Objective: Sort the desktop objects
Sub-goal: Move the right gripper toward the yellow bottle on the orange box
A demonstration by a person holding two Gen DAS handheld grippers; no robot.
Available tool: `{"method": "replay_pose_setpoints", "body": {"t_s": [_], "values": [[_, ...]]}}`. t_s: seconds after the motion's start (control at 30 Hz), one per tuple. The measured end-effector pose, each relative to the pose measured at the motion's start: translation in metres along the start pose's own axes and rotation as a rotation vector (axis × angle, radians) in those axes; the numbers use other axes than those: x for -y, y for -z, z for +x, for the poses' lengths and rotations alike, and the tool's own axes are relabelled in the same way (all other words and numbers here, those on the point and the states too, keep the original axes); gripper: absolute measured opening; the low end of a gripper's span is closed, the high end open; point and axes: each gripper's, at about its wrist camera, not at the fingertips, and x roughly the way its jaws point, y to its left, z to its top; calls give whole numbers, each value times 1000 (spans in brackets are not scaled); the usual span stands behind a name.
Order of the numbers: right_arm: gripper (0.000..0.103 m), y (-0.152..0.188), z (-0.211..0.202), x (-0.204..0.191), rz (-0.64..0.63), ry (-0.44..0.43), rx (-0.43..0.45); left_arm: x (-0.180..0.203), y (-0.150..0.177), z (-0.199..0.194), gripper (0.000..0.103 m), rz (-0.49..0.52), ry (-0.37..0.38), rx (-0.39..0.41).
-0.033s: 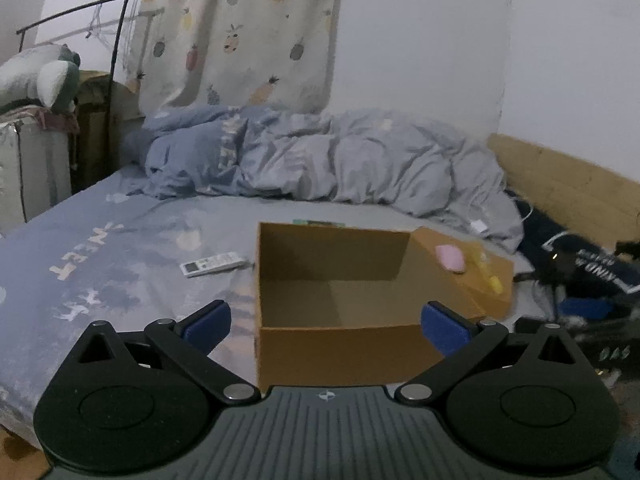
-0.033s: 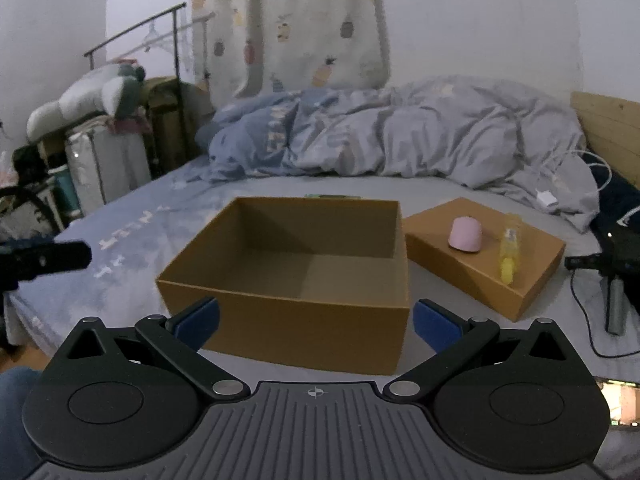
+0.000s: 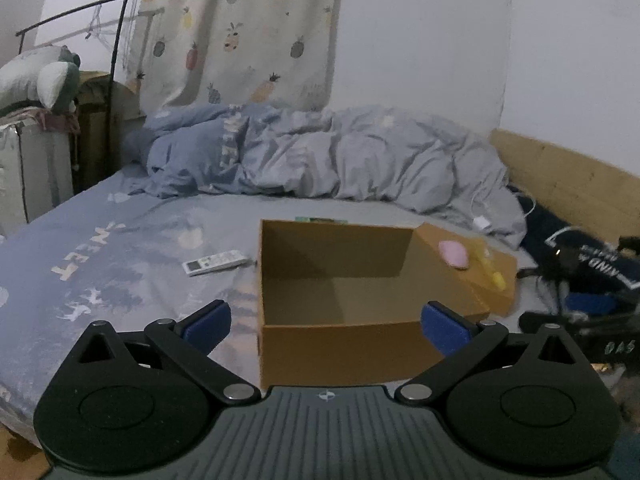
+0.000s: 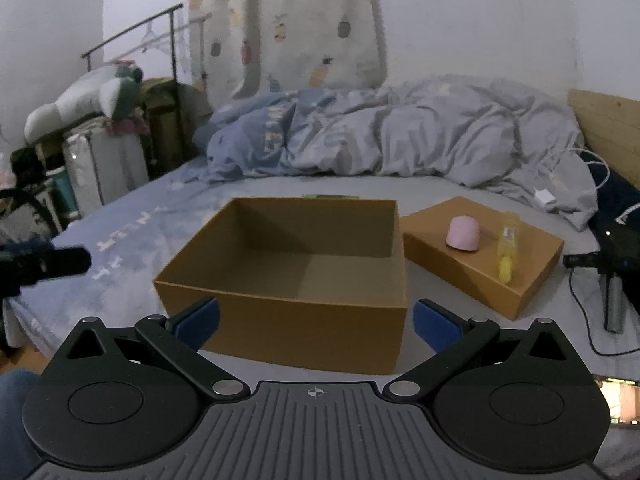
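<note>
An open, empty brown cardboard box (image 3: 340, 344) (image 4: 280, 320) stands on the bed. Its lid (image 4: 532, 276) (image 3: 502, 280) lies to the right, with a pink mouse (image 4: 463, 233) (image 3: 454, 253) and a small yellow bottle (image 4: 506, 254) (image 3: 494, 270) on top. A white remote control (image 3: 214, 262) lies on the sheet left of the box. A green flat item (image 3: 320, 220) peeks out behind the box. My left gripper (image 3: 326, 322) is open and empty, in front of the box. My right gripper (image 4: 316, 320) is open and empty, in front of the box.
A crumpled blue-grey duvet (image 3: 320, 160) fills the back of the bed. A white charger and cable (image 4: 544, 196) lie at the right. Dark bags and cables (image 3: 592, 280) sit at the right edge. A clothes rack and plush toy (image 4: 92, 100) stand at the left.
</note>
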Motion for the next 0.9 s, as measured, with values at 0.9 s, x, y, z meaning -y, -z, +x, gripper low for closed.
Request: {"method": "replay_pose_setpoints", "body": {"t_s": [0.9], "values": [[103, 2, 16, 15, 131, -46, -52, 1, 7, 11, 103, 40, -63, -85]]}}
